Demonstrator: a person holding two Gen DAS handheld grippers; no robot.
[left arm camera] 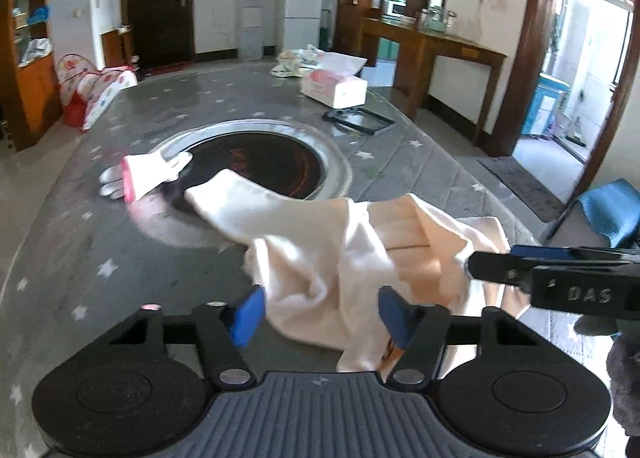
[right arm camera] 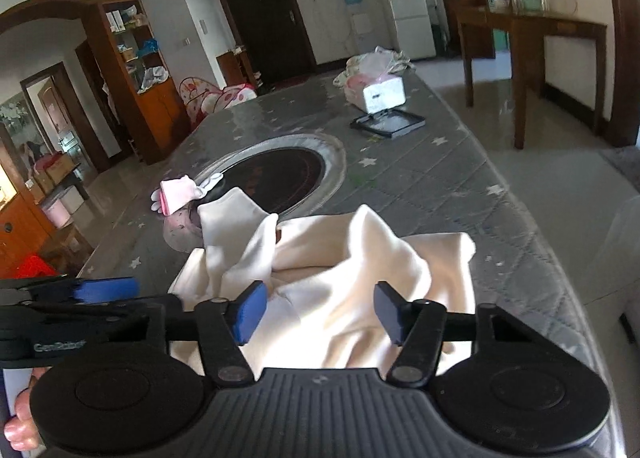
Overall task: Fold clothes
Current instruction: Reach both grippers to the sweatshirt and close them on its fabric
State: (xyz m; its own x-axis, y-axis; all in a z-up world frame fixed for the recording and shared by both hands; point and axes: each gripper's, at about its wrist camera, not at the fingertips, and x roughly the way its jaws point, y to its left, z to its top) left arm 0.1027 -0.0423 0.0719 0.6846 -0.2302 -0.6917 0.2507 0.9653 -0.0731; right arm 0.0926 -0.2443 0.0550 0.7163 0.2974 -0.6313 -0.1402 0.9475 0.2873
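Cream cloth (left arm camera: 320,258) lies bunched on the near end of the grey starry tabletop (left arm camera: 120,250); in the left view the left tool (left arm camera: 322,314) sits half wide with a fold between its pads, likely to lift an edge, though a firm pinch is unclear. In the right view the right tool (right arm camera: 320,312) is half wide over the same heap; whether it pinches I cannot tell; beyond are a small pink and white sock (right arm camera: 176,194), a tissue pack (right arm camera: 380,92) and a white fridge (right arm camera: 404,18).

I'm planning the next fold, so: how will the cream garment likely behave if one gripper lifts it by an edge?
The cream garment lies crumpled in soft creases, so it will probably droop and stretch out rather than hold shape. It looks thin, likely light. One sleeve reaches over the round black inset in the table; it would probably drag behind.
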